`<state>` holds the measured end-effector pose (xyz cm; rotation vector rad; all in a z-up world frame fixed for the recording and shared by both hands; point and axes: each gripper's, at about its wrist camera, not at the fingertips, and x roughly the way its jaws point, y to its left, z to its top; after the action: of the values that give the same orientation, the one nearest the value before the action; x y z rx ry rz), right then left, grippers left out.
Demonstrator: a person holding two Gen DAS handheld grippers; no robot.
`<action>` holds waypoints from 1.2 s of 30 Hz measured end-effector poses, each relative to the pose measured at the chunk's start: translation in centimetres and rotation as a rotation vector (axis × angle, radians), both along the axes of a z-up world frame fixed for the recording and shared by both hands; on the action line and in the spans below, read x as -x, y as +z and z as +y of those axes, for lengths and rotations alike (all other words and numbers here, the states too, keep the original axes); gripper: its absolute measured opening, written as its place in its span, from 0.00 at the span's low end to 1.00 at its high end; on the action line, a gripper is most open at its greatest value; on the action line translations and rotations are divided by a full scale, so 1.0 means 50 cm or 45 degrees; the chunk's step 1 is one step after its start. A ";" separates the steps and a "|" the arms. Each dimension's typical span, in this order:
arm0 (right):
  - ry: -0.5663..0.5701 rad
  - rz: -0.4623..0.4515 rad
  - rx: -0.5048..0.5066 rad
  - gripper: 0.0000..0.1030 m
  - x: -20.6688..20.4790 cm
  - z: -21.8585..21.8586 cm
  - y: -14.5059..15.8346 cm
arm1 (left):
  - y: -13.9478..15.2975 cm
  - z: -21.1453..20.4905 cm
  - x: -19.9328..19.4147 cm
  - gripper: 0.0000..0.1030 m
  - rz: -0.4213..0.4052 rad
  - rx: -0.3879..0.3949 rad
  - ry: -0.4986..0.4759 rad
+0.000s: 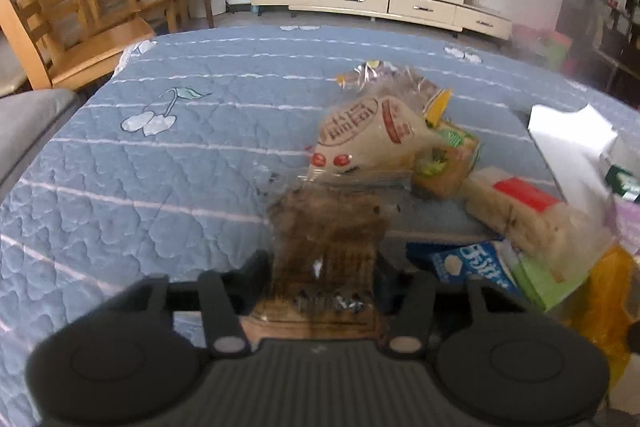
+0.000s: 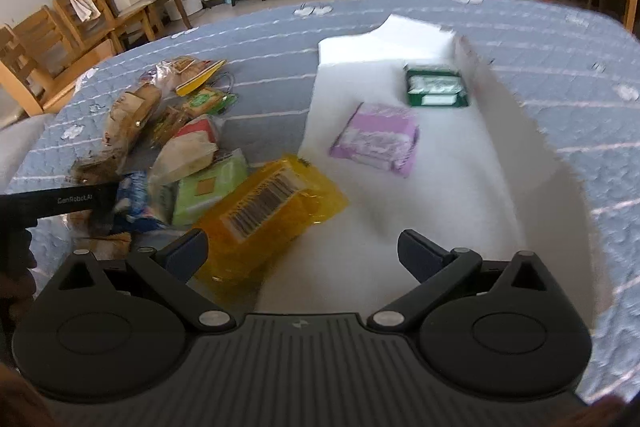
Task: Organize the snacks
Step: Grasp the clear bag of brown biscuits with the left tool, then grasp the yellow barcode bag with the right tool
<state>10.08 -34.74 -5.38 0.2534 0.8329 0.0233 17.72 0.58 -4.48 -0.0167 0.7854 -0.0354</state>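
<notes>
Left wrist view: the left tongs [image 1: 322,275] are closed on the near end of a brown snack bag [image 1: 326,239], its clear wrapper pinched between the two dark fingers. The bag's long axis runs straight away from the tongs, toward the far side of the blue quilted surface [image 1: 140,167]. Just beyond it lies a beige bread bag [image 1: 368,135], and to the right sits the rest of the heap: a red-and-white pack [image 1: 520,203], a blue-and-white pack [image 1: 468,259] and a light green pack [image 1: 540,283]. The white tray [image 1: 568,135] lies further right, partly cut off.

Right wrist view: the right tongs [image 2: 302,251] stand wide open and hold nothing. A yellow bag [image 2: 268,215] lies just ahead of the left finger, half over the near left edge of the white tray [image 2: 460,187]. Inside the tray rest a purple pack [image 2: 378,139] and, farther off, a green box [image 2: 436,89]. The snack heap is left of the tray, with the left tongs [image 2: 100,201] reaching into it at the picture's left edge.

The held bag must travel rightward to reach the tray; the left hand has it, while the right hand is nearer the tray and the yellow bag.
</notes>
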 end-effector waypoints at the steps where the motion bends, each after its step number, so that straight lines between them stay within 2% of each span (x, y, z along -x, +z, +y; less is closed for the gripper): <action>1: 0.014 0.012 -0.016 1.00 -0.005 0.004 -0.004 | 0.006 0.006 0.005 0.48 -0.009 -0.003 0.015; 4: 0.038 0.064 0.002 1.00 -0.026 0.029 -0.015 | 0.019 0.029 0.020 0.47 -0.027 0.012 0.049; 9: -0.107 0.073 -0.027 1.00 -0.059 0.040 -0.020 | 0.036 0.051 0.046 0.47 -0.052 0.007 0.053; 13: -0.057 0.054 0.059 1.00 -0.075 0.068 -0.019 | 0.051 0.054 0.069 0.47 -0.057 0.028 0.046; 14: -0.037 0.042 0.074 0.97 -0.073 0.073 -0.017 | 0.055 0.054 0.076 0.47 -0.062 0.032 0.041; 16: -0.003 0.028 0.074 0.83 -0.059 0.073 -0.013 | 0.064 0.053 0.094 0.47 -0.073 0.035 0.033; 17: 0.012 0.021 0.060 0.66 -0.049 0.065 -0.012 | 0.067 0.051 0.102 0.47 -0.077 0.037 0.026; 20: 0.055 -0.010 0.056 0.66 -0.019 0.057 -0.004 | 0.072 0.049 0.120 0.47 -0.077 0.053 0.013; 23: 0.097 -0.049 0.107 0.65 0.007 0.049 0.002 | 0.080 0.047 0.136 0.47 -0.087 0.064 0.007; 25: 0.113 -0.092 0.083 0.65 0.026 0.038 0.012 | 0.088 0.043 0.145 0.47 -0.095 0.074 -0.007; 30: 0.127 -0.184 0.132 0.65 0.068 0.024 0.058 | 0.115 0.028 0.167 0.47 -0.131 0.075 -0.034; 36: 0.105 -0.249 0.123 0.65 0.109 0.005 0.109 | 0.154 0.014 0.203 0.47 -0.180 0.077 -0.053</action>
<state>4.65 -34.49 0.08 0.1230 0.6473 0.0837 7.58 1.30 3.24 -0.0548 0.6429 -0.0993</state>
